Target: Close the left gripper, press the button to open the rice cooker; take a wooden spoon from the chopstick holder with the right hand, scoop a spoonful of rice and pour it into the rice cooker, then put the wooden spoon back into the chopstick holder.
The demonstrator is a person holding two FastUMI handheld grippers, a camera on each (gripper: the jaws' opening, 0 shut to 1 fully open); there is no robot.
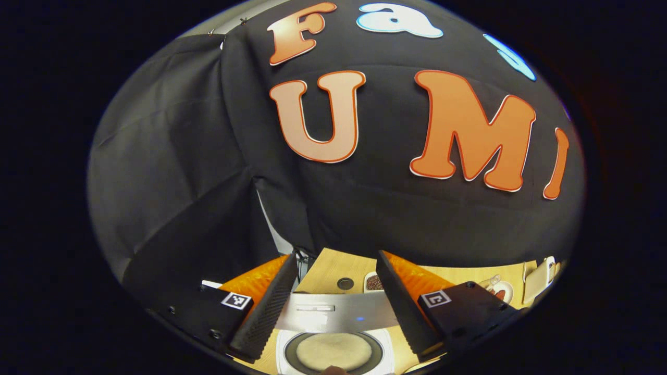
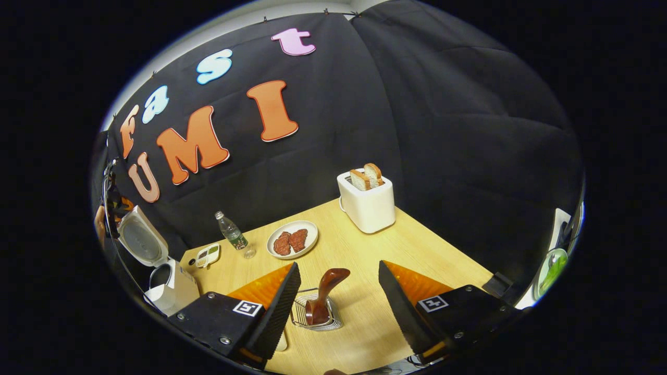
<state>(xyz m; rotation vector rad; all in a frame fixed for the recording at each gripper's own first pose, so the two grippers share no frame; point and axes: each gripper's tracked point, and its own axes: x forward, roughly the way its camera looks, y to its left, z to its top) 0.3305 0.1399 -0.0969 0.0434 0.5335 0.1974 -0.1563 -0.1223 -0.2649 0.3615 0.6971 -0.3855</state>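
Right hand-held gripper (image 2: pixel 338 304) spread above brown wooden spoon (image 2: pixel 324 294).

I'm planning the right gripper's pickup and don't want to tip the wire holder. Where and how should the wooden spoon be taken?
Grip the wooden spoon at its upper end, which sticks out above the wire chopstick holder and leans toward the far right. Come from above with the open right gripper, one finger on each side of that end, then lift along its lean. The lower part sits inside the wires, so it is probably harder to reach.
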